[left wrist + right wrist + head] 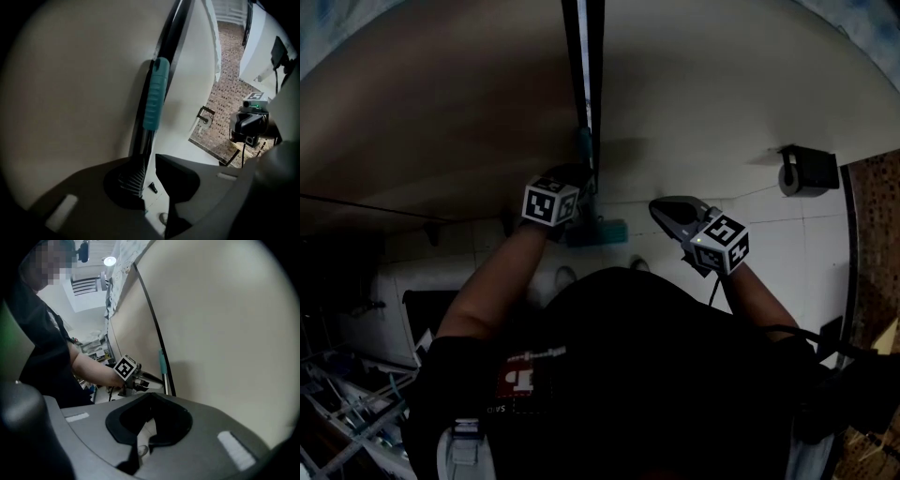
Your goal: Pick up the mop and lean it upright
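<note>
As the lean-upright step looks all but complete, items are entered by size.

- Wall (70, 93): pale and plain; the reference for every place below.
- Mop (154, 93): dark handle with a teal sleeve, standing near upright and resting against the wall. Its head is not in view.
- Left tongs (149, 162): jaws apart, close to the wall. The handle sits between them by one ribbed pad, and the other pad is clear of it.
- Right tongs (143, 442): closed and holding nothing, short of the wall.

Next move, as judged: draw the left tongs back from the wall without nudging the handle.
</note>
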`<state>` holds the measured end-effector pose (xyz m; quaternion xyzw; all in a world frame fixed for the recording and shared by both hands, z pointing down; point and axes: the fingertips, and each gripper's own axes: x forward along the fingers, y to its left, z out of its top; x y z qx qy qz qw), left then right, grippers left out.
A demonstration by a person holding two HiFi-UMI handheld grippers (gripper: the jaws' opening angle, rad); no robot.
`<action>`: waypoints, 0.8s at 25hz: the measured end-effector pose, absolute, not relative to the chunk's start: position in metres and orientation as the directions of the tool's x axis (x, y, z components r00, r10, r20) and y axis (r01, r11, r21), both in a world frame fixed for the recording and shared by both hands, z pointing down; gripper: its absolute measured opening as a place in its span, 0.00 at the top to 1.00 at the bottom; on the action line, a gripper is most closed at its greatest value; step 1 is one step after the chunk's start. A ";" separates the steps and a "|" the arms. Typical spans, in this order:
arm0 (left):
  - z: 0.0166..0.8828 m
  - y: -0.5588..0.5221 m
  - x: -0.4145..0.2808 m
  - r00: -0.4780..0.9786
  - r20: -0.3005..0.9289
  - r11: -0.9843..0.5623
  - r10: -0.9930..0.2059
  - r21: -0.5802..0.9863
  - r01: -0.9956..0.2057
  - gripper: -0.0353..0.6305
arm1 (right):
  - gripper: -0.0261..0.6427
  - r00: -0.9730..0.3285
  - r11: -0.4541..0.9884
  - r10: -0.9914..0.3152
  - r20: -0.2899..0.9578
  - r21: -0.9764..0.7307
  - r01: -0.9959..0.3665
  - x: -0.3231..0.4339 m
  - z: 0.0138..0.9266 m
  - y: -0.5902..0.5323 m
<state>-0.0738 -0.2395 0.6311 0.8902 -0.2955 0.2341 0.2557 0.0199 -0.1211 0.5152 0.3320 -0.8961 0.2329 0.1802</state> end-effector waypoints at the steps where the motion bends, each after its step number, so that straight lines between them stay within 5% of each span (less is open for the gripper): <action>1: 0.630 -0.240 -0.074 0.716 0.563 -0.697 -0.413 0.311 -0.646 0.84 | 0.94 -0.716 0.673 -0.505 0.482 -0.300 -0.676 0.019 0.520 -0.122; 11: 0.628 -0.232 -0.067 0.689 0.580 -0.699 -0.435 0.265 -0.664 0.78 | 0.94 -0.740 0.717 -0.415 0.530 -0.310 -0.624 -0.015 0.599 -0.158; 20: 0.631 -0.251 -0.069 0.672 0.571 -0.692 -0.471 0.234 -0.683 0.72 | 0.78 -0.703 0.743 -0.366 0.610 -0.264 -0.615 -0.053 0.670 -0.204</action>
